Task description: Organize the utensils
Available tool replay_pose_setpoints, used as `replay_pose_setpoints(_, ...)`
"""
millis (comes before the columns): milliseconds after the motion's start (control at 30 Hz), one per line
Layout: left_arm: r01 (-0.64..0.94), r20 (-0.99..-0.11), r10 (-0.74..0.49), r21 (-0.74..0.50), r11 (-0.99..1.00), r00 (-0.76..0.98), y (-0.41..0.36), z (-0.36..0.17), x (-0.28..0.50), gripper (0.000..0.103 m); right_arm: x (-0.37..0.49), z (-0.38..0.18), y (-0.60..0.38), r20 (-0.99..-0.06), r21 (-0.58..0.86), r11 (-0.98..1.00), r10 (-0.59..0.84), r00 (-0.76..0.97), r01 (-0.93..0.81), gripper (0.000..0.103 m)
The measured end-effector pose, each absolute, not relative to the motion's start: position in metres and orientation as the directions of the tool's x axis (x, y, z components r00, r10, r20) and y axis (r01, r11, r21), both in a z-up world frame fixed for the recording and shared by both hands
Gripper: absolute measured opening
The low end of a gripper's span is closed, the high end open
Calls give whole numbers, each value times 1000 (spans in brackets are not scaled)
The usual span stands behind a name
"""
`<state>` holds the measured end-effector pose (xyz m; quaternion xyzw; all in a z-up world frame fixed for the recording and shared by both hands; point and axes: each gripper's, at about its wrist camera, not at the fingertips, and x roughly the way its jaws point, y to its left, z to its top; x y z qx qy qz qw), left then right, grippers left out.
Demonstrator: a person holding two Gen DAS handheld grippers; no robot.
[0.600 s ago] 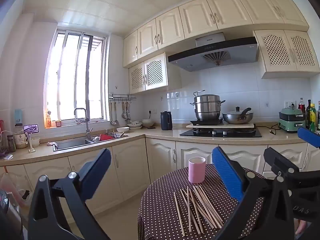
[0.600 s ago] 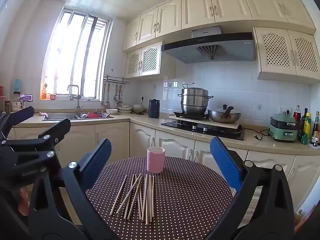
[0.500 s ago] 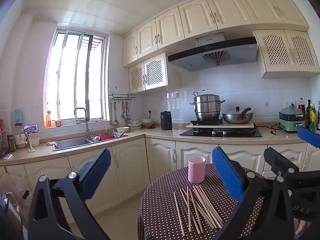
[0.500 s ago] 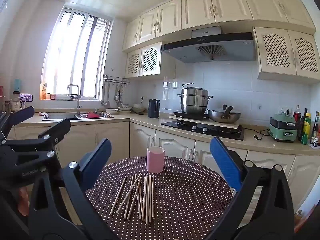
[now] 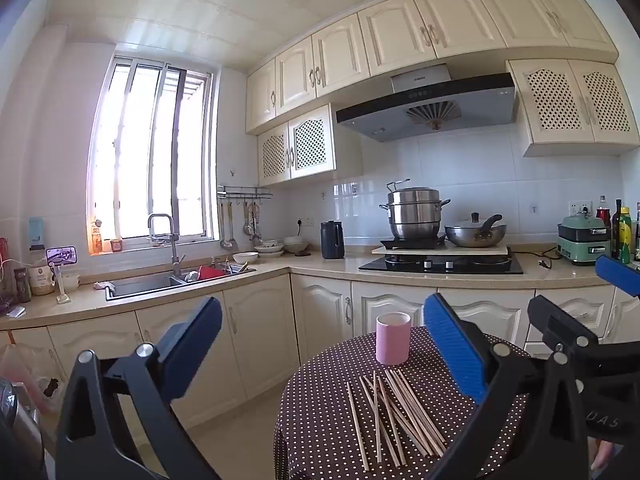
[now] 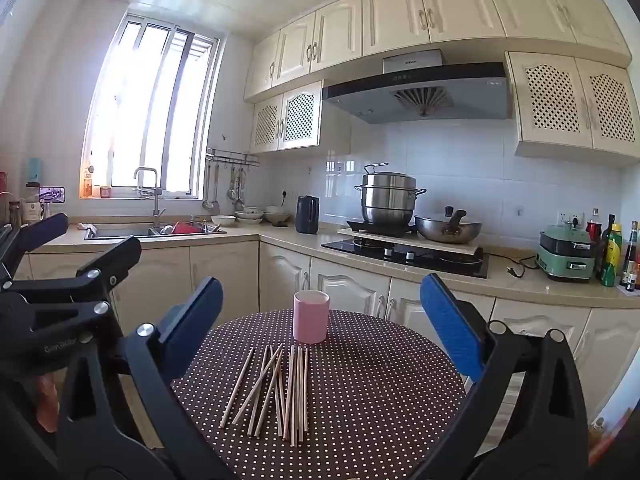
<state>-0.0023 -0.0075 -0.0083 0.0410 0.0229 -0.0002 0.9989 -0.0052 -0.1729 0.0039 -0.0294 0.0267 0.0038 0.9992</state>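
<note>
Several wooden chopsticks point(image 6: 276, 392) lie loose on a round table with a brown polka-dot cloth point(image 6: 380, 392); they also show in the left wrist view point(image 5: 394, 416). A pink cup point(image 6: 311, 322) stands upright just behind them, and it shows in the left wrist view too point(image 5: 393, 338). My right gripper point(image 6: 320, 320) is open and empty, held above the near side of the table. My left gripper point(image 5: 320, 344) is open and empty, to the left of the table. Each gripper shows at the edge of the other's view.
A kitchen counter point(image 6: 520, 280) with a stove, pots, a kettle, a green cooker and bottles runs behind the table. A sink point(image 5: 160, 282) with dishes is at the left under the window. The tiled floor point(image 5: 240, 440) lies left of the table.
</note>
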Motion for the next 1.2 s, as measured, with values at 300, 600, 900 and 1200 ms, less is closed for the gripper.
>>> replay_pose_setpoints(300, 1, -51, 3, 83, 997, 999, -4, -7, 1, 99, 0, 4, -173, -59, -59, 998, 3, 998, -7, 97)
replay_pose_setpoints(600, 1, -51, 4, 85, 996, 999, 1, -5, 1, 99, 1, 3, -173, -64, -57, 998, 1, 998, -5, 97)
replay_pose_setpoints(900, -1, -51, 6, 86, 996, 999, -1, -3, 3, 99, 1, 3, -174, -64, -57, 998, 2, 998, -5, 97)
replay_pose_setpoints(1200, -2, -48, 6, 87, 996, 999, 1, -1, 3, 99, 1, 3, -175, -63, -57, 998, 1, 998, -5, 97)
